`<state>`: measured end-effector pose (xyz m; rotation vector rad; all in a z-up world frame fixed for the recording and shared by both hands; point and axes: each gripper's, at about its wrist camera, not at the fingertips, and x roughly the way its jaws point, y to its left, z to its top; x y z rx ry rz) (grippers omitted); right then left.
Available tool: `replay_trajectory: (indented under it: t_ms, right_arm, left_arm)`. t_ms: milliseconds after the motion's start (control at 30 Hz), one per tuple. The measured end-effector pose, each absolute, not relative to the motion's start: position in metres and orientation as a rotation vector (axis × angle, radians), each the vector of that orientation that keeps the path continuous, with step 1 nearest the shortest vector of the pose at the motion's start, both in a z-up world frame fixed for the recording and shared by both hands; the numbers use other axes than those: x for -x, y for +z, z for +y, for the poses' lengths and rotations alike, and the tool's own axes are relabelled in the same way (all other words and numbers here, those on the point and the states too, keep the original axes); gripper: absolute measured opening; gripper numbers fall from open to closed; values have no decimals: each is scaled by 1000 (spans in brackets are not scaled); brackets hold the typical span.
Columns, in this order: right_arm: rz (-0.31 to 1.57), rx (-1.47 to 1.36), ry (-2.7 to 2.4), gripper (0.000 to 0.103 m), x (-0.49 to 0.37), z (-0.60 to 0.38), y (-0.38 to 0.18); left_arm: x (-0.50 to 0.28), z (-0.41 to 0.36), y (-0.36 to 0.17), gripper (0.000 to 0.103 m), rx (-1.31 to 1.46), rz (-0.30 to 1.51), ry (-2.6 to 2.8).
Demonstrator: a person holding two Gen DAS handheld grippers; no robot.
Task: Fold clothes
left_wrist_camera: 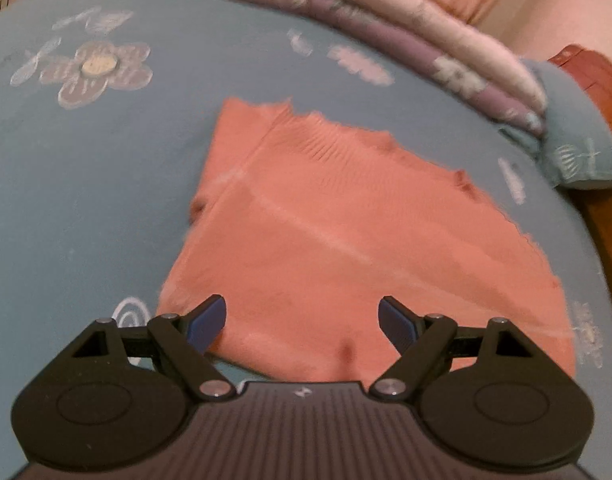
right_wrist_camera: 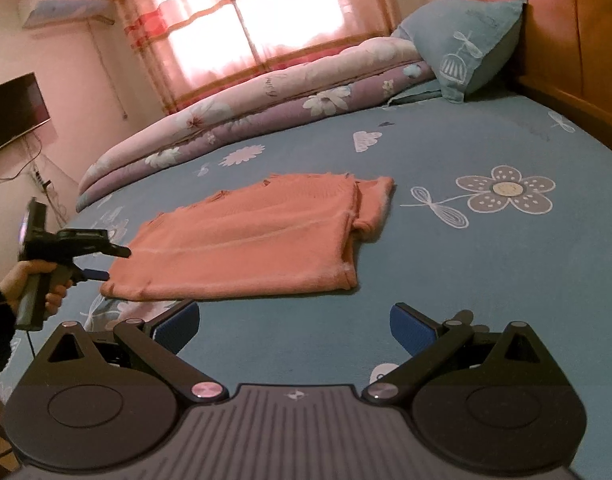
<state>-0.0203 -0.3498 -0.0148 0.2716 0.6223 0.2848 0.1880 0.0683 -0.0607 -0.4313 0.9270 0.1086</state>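
**Pink garment lying partly folded on the bed, both jaws apart**

Left wrist view: The left gripper (left_wrist_camera: 302,322) is held over the near edge of a pink garment (left_wrist_camera: 326,220), jaws apart and clamped on nothing. The garment is spread flat on the blue flowered bedsheet (left_wrist_camera: 86,200), with one layer doubled over along its left side. A ribbed knit texture can be made out, so it is judged soft, light and limp, likely to sag and drag on the sheet; a hem corner or a folded edge is judged the best hold. No label or writing can be read.

Right wrist view: The right gripper (right_wrist_camera: 294,326) is held above bare sheet, short of the garment, jaws apart and empty. A sleeve is seen tucked across at the garment's right end. The left gripper is seen gripped in a hand (right_wrist_camera: 34,284) at the garment's left edge. A rolled quilt (right_wrist_camera: 246,116) and a pillow (right_wrist_camera: 466,48) lie beyond. No brand is legible.
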Motion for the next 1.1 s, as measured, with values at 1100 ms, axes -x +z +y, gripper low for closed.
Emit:
replay_trajectory:
  t_ms: [1100]
  right_arm:
    - [732,-317,285,103,-21,-317,-43]
  left_arm:
    - [-199,25,-60,83,456,932,-261]
